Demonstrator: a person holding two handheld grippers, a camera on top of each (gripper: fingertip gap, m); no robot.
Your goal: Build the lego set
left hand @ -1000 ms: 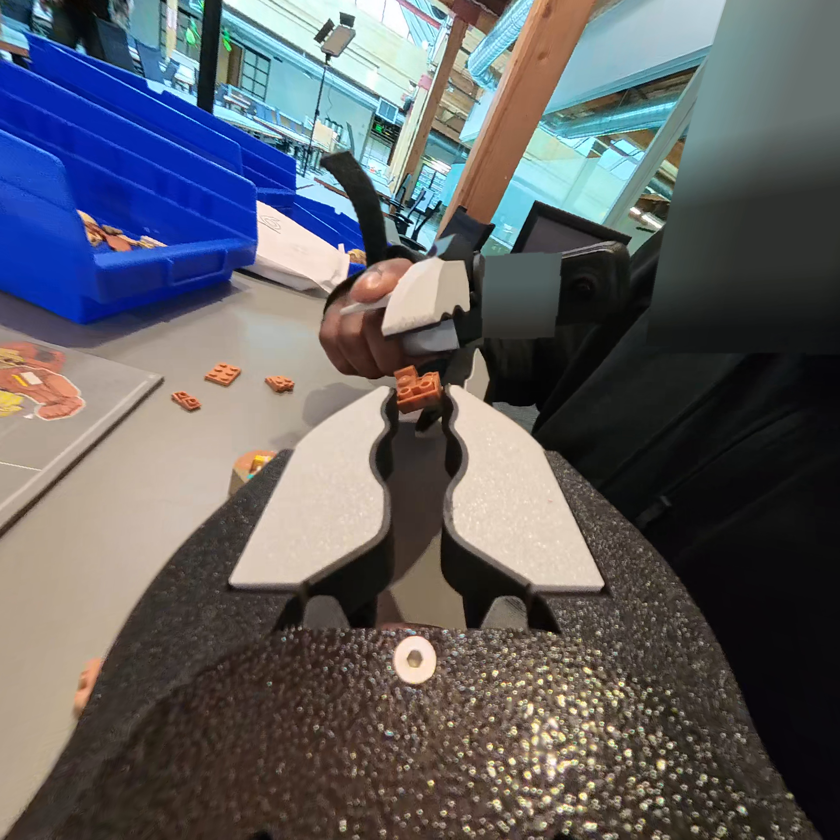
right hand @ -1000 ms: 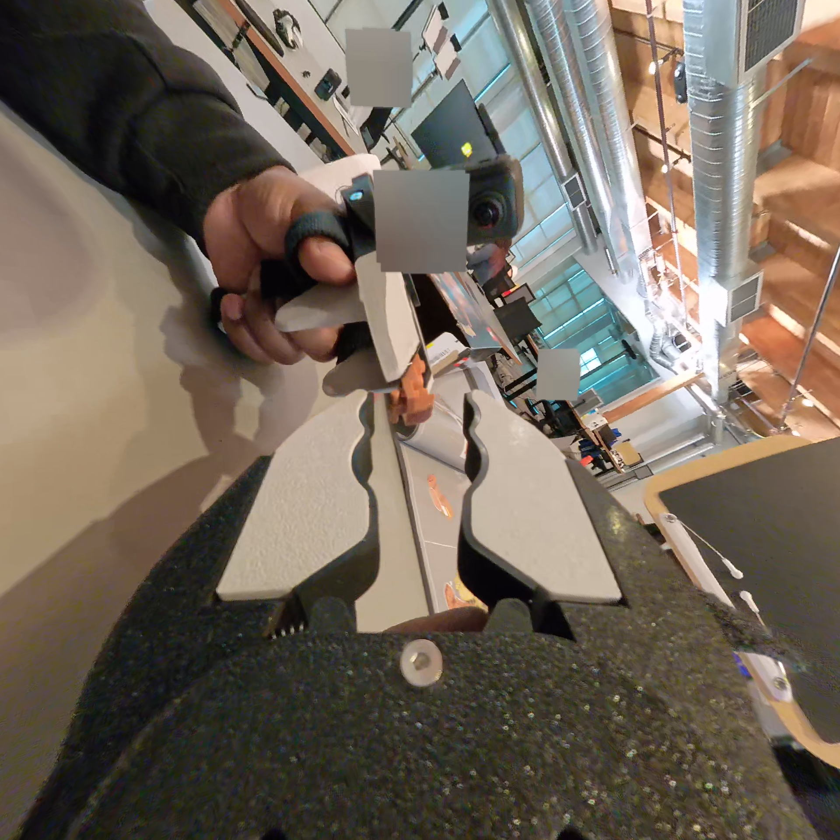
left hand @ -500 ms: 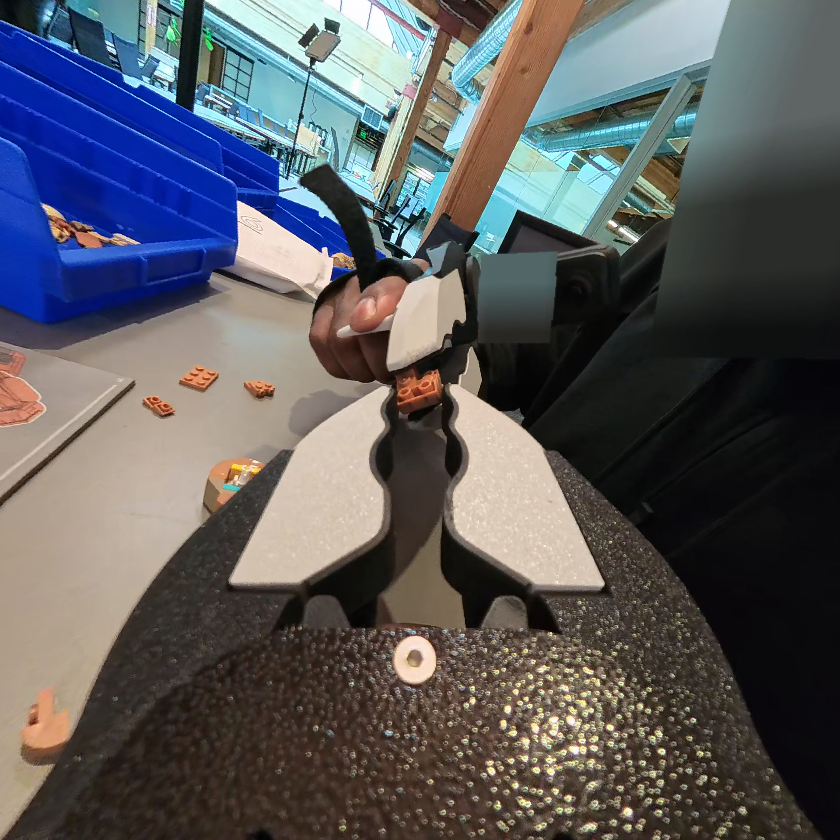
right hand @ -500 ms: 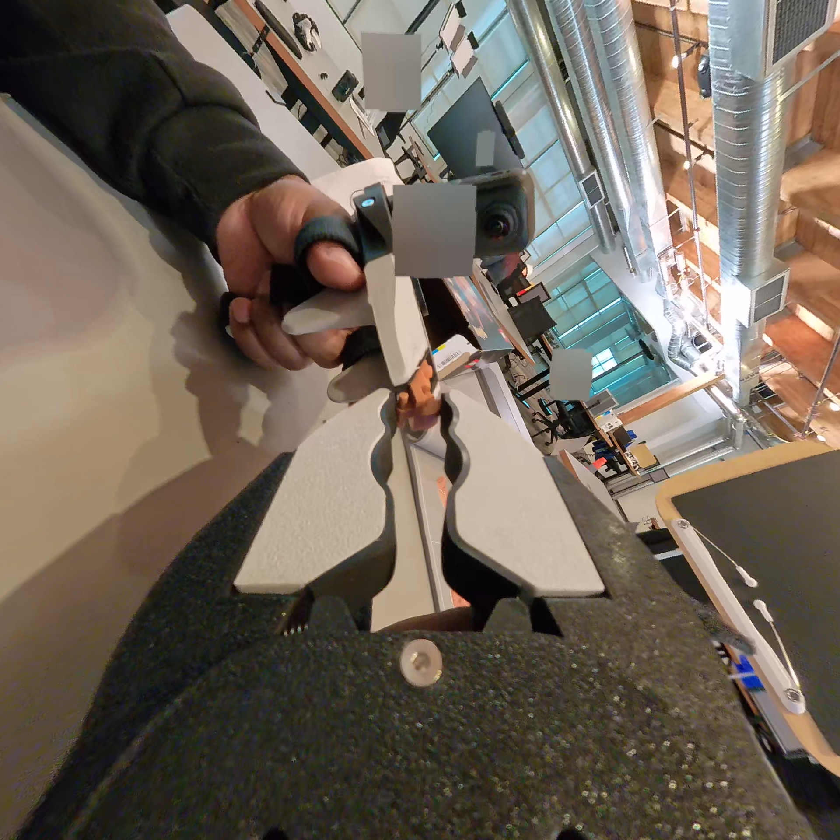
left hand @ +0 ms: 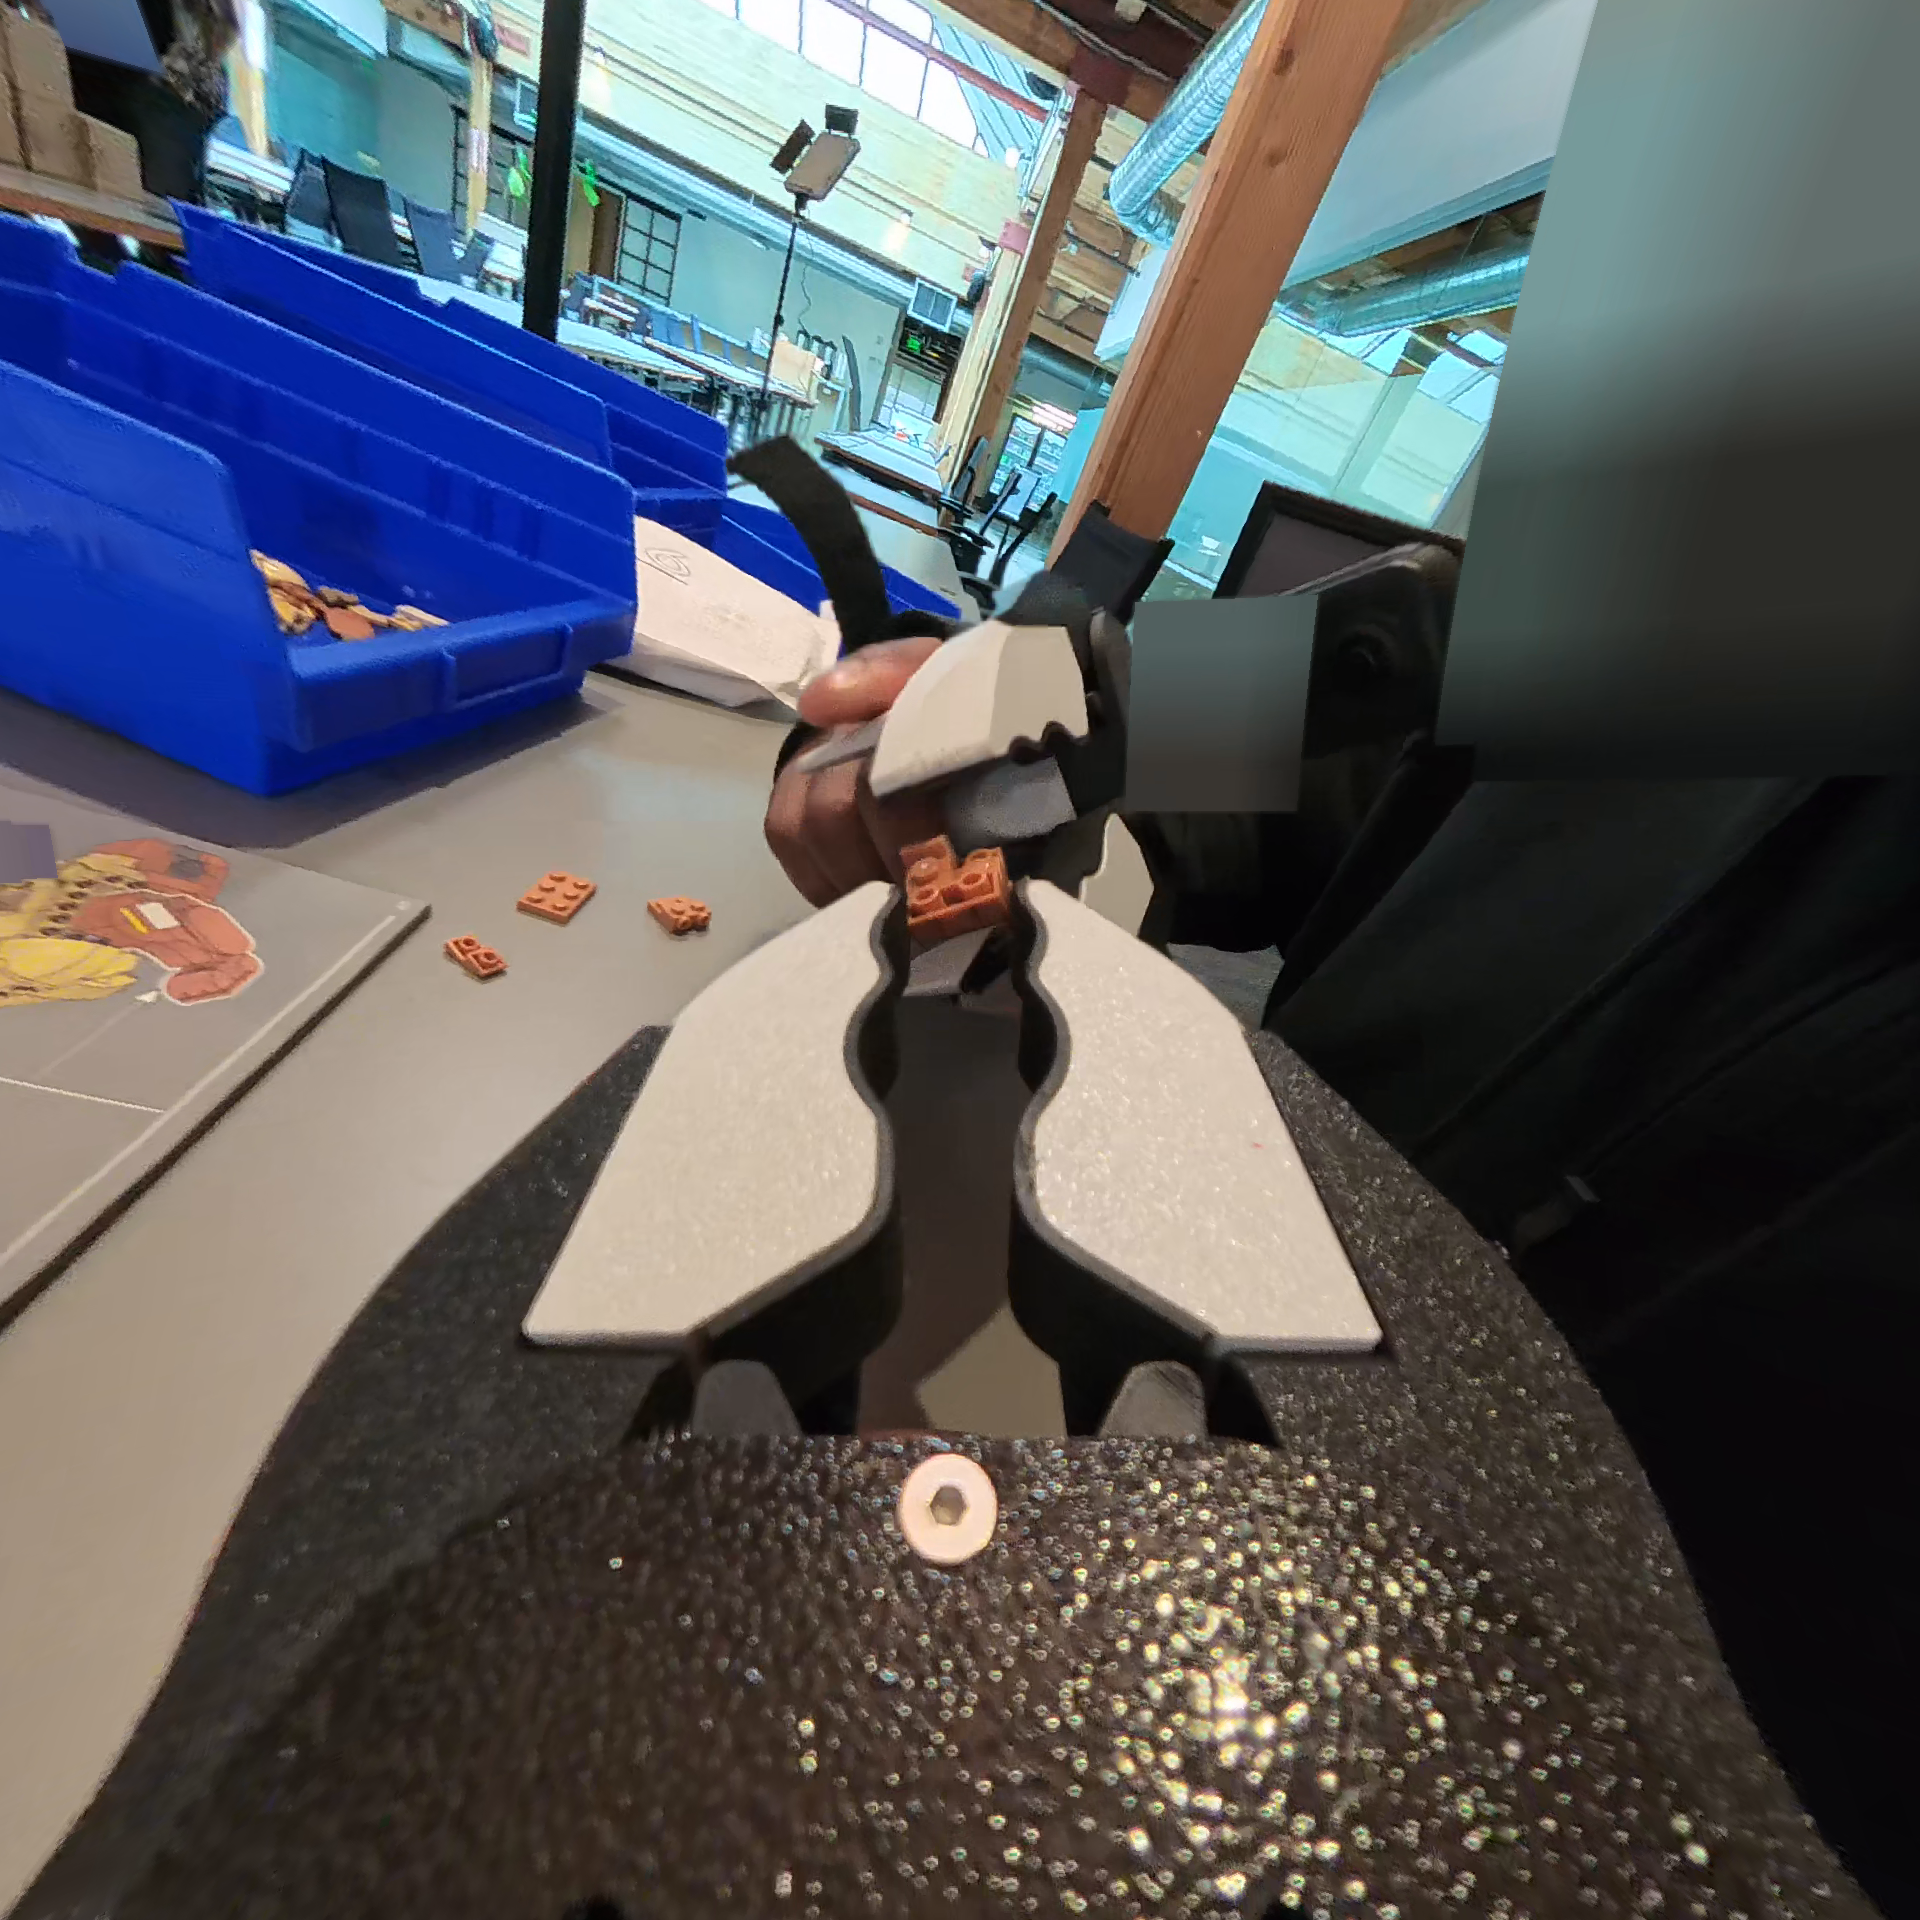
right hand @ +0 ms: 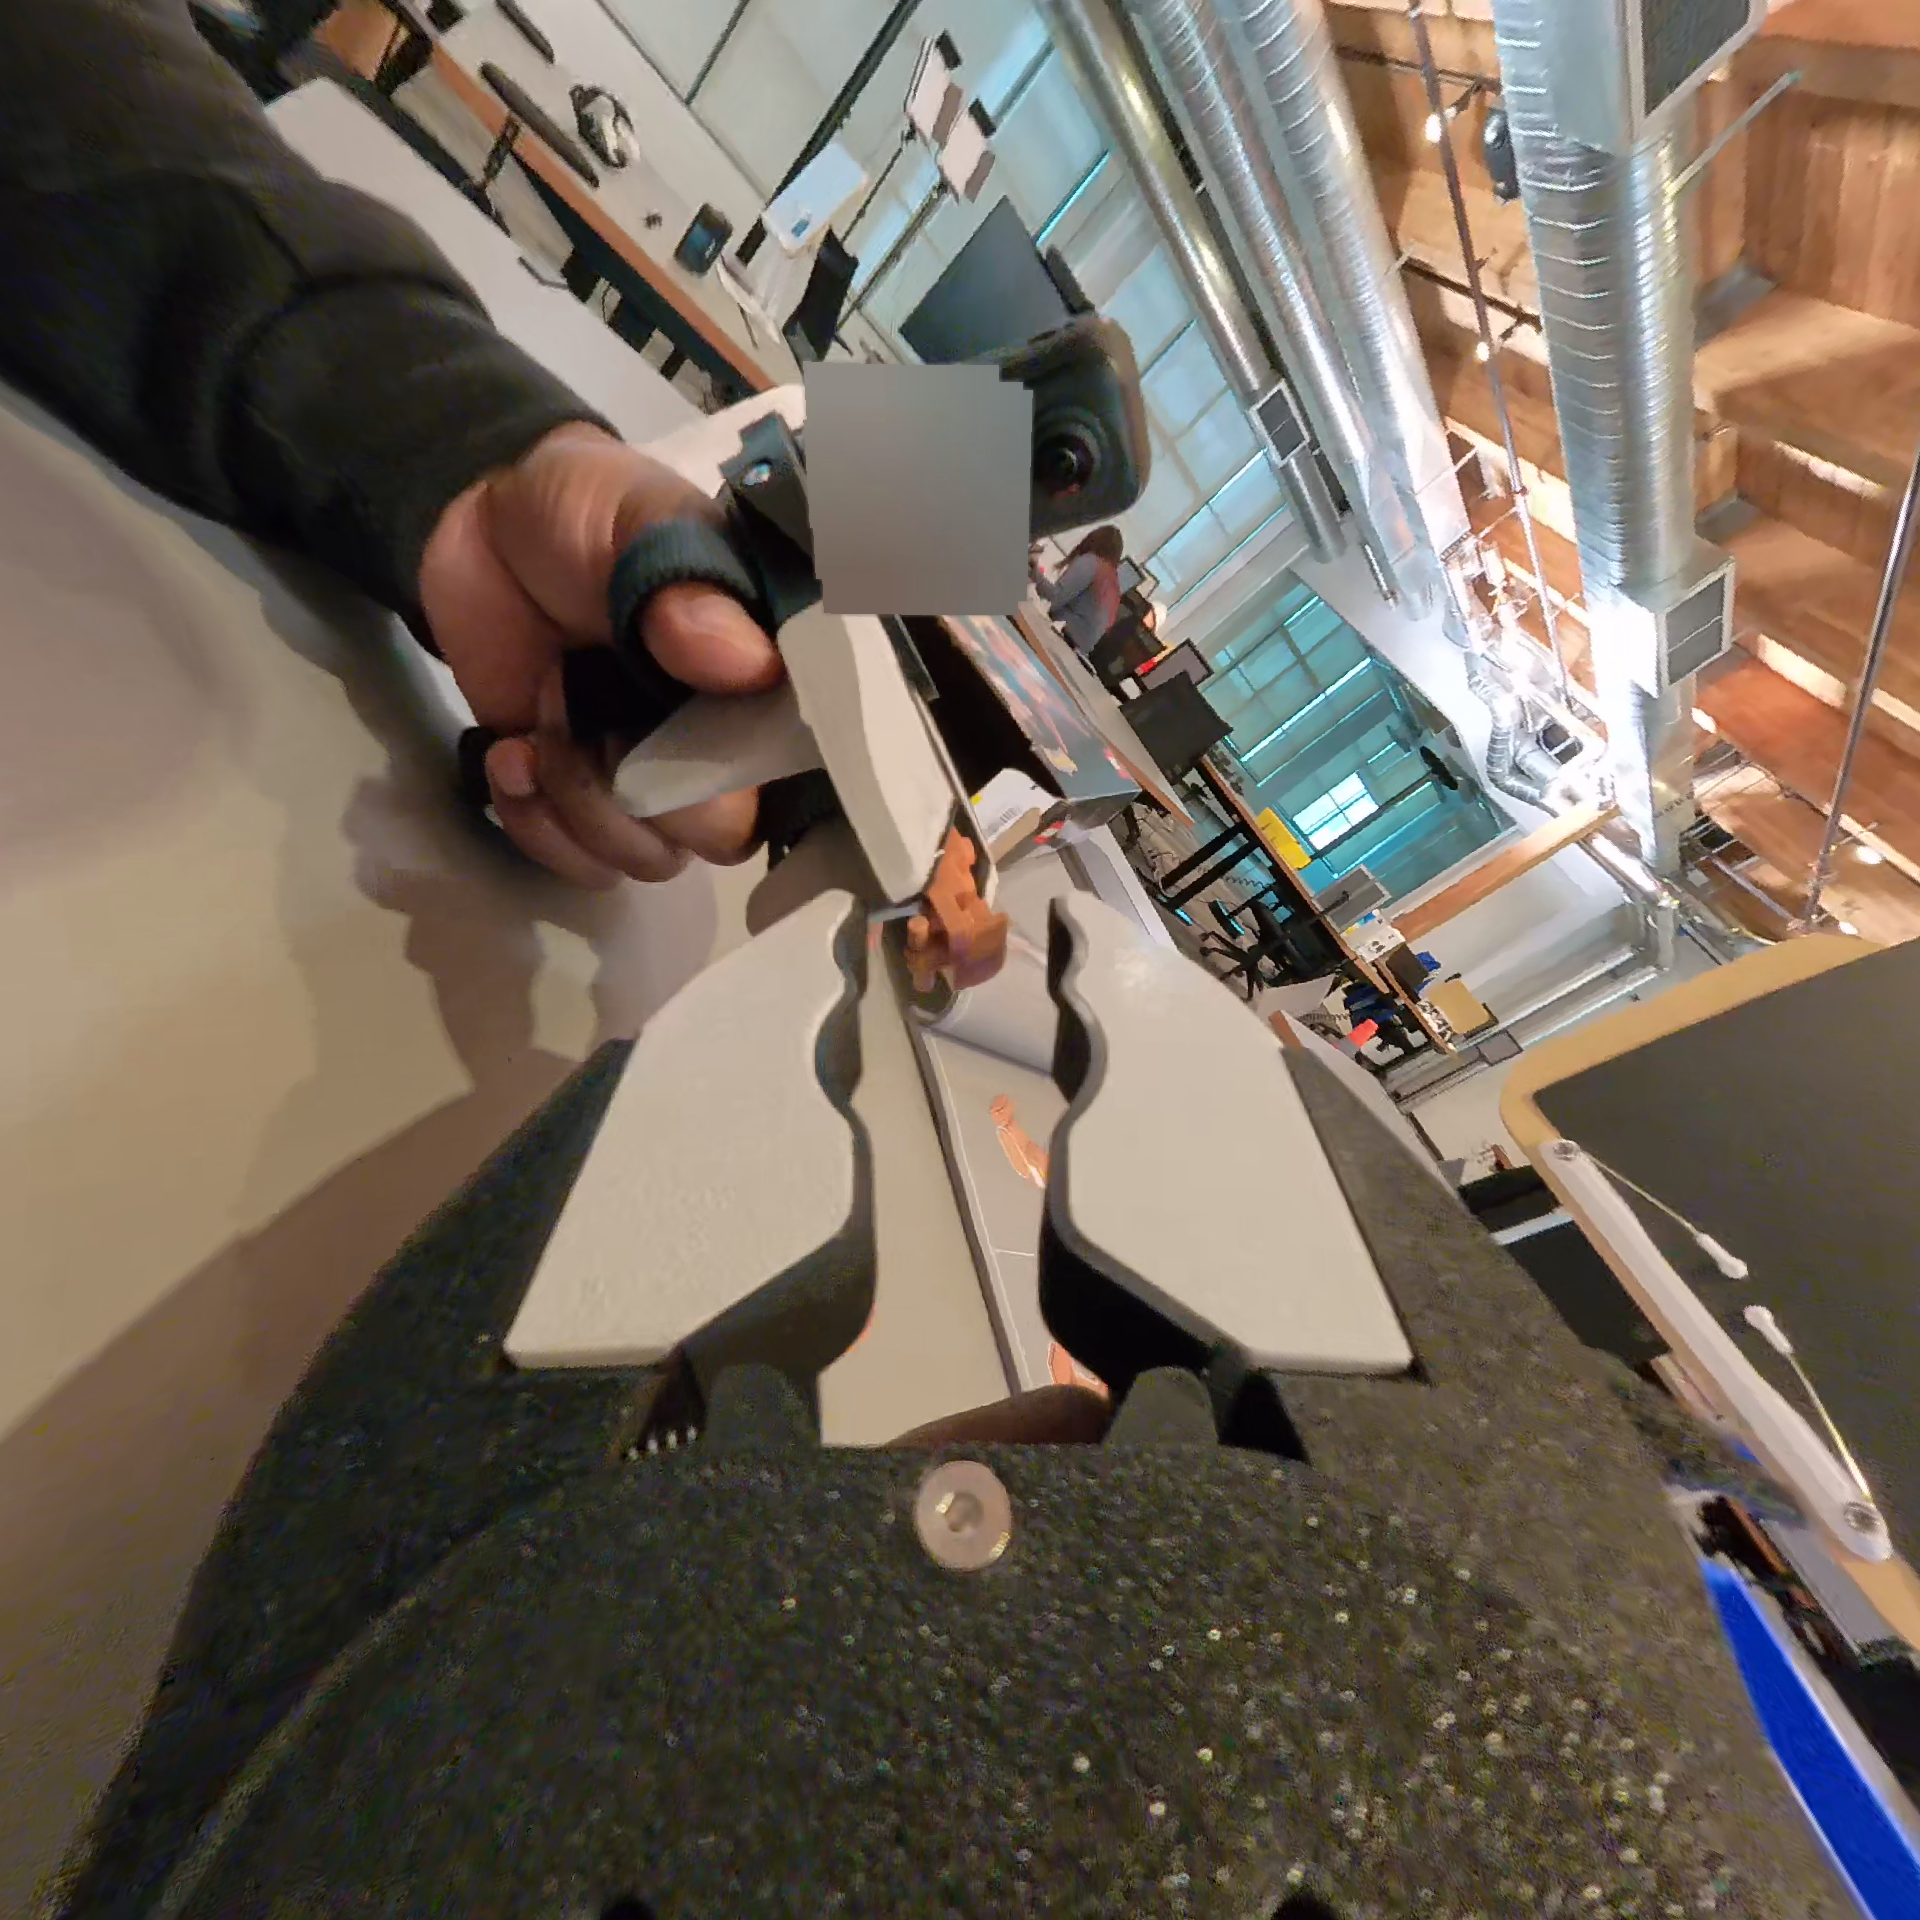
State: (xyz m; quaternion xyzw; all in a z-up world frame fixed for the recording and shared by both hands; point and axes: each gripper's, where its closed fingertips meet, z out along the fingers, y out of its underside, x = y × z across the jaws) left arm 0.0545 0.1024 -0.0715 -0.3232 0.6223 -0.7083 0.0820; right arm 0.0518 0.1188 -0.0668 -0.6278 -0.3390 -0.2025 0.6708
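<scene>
While the left gripper (left hand: 956,914) jaws pinch an orange brick (left hand: 954,896), the right gripper (right hand: 951,935) jaws stand spread.

The brick piece (left hand: 954,894) is rust-orange, as are three small plates (left hand: 558,894) on the plain grey table (left hand: 623,790). The bins (left hand: 312,582) are bright blue (one holding brown and yellow bits), and the booklet (left hand: 156,997) is grey with a red-and-yellow figure. The left tongs (left hand: 951,914) have pale grey fingers (left hand: 758,1122) on speckled black.
</scene>
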